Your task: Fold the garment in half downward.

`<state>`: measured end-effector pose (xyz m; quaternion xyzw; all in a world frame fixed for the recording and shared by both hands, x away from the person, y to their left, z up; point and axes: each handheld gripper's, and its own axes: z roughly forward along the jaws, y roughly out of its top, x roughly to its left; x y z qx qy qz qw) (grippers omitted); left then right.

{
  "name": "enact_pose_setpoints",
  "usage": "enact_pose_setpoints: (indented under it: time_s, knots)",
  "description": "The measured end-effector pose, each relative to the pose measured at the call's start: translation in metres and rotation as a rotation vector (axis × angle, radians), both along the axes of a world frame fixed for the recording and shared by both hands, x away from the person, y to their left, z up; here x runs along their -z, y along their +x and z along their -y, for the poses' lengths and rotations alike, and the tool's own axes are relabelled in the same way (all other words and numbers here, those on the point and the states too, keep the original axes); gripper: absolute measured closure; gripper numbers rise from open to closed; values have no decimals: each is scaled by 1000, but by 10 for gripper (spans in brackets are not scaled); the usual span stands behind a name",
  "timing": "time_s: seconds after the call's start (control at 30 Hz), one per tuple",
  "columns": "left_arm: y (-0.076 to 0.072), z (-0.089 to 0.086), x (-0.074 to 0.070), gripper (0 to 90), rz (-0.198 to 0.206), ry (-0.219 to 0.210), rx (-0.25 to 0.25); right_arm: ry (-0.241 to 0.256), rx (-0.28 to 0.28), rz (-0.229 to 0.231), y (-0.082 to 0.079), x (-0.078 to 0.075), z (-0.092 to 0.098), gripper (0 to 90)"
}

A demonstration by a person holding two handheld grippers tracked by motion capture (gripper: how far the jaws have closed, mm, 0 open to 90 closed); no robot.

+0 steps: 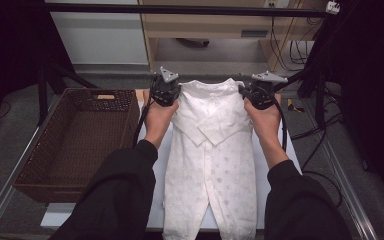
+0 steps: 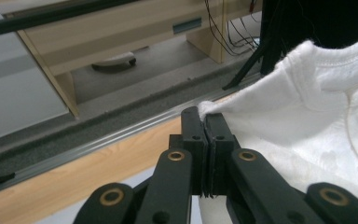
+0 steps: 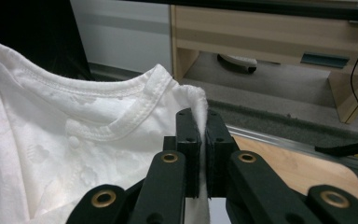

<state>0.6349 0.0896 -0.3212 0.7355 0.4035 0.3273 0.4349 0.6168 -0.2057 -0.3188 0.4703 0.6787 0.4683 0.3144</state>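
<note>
A white baby romper point(image 1: 211, 150) lies lengthwise on the table, neck end far, legs hanging over the near edge. Its sleeves are folded in across the chest. My left gripper point(image 1: 166, 91) is shut on the romper's left shoulder, and the cloth point(image 2: 303, 121) runs off to the right from between the black jaws point(image 2: 204, 135). My right gripper point(image 1: 261, 92) is shut on the other shoulder; white fabric point(image 3: 74, 135) with the neckline seam spreads left of its jaws point(image 3: 201, 135). Both shoulders are lifted slightly off the table.
A dark brown wicker basket point(image 1: 35, 165) stands empty at the left of the table. A white sheet point(image 1: 158, 200) covers the wooden tabletop under the romper. Beyond the far edge are a wooden cabinet point(image 1: 215, 25) and black cables point(image 1: 300, 50).
</note>
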Motion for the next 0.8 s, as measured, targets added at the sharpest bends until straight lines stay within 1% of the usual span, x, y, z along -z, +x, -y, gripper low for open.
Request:
enact_pose_setpoints:
  time_s: [0.03, 0.07, 0.13, 0.2, 0.27, 0.43, 0.47, 0.5, 0.53, 0.57, 0.6, 0.63, 0.67, 0.7, 0.8]
  knots:
    - [0, 0, 0, 888, 0, 0, 0, 1, 1, 0, 1, -2, 0, 871]
    - [3, 1, -5, 888, 6, 9, 2, -4, 1, 3, 4, -5, 0, 871]
    - [6, 3, -9, 887, 8, 5, 12, 0, -4, 0, 8, -9, -1, 871]
    - [8, 4, -12, 887, 21, 9, 15, 7, -11, -1, 10, -10, -2, 871]
    - [10, 4, -12, 887, 12, -2, 20, 14, -14, -1, 12, -9, -2, 871]
    - [17, 7, -11, 887, 2, 3, 24, 30, -2, -1, 15, -8, -2, 871]
    - [22, 8, -11, 887, 0, 15, 22, 53, 10, -6, 20, -9, -1, 871]
    - [22, 8, -11, 887, 0, 15, 22, 53, 10, -6, 20, -9, -1, 871]
    - [27, 9, -14, 887, 3, 8, 15, 64, 23, -5, 25, -10, -2, 871]
    - [27, 9, -14, 887, 3, 8, 15, 64, 23, -5, 25, -10, -2, 871]
    - [30, 10, -16, 887, 7, 15, 8, 61, 29, -3, 32, -13, -4, 871]
    - [34, 11, -20, 887, 2, 15, -4, 65, 31, -4, 34, -14, -4, 871]
    - [34, 11, -20, 887, 2, 15, -4, 65, 31, -4, 34, -14, -4, 871]
    - [40, 12, -26, 887, 5, 12, -12, 79, 32, 5, 41, -18, -5, 871]
    - [45, 13, -38, 887, 24, 28, -18, 87, 33, 29, 47, -25, -8, 871]
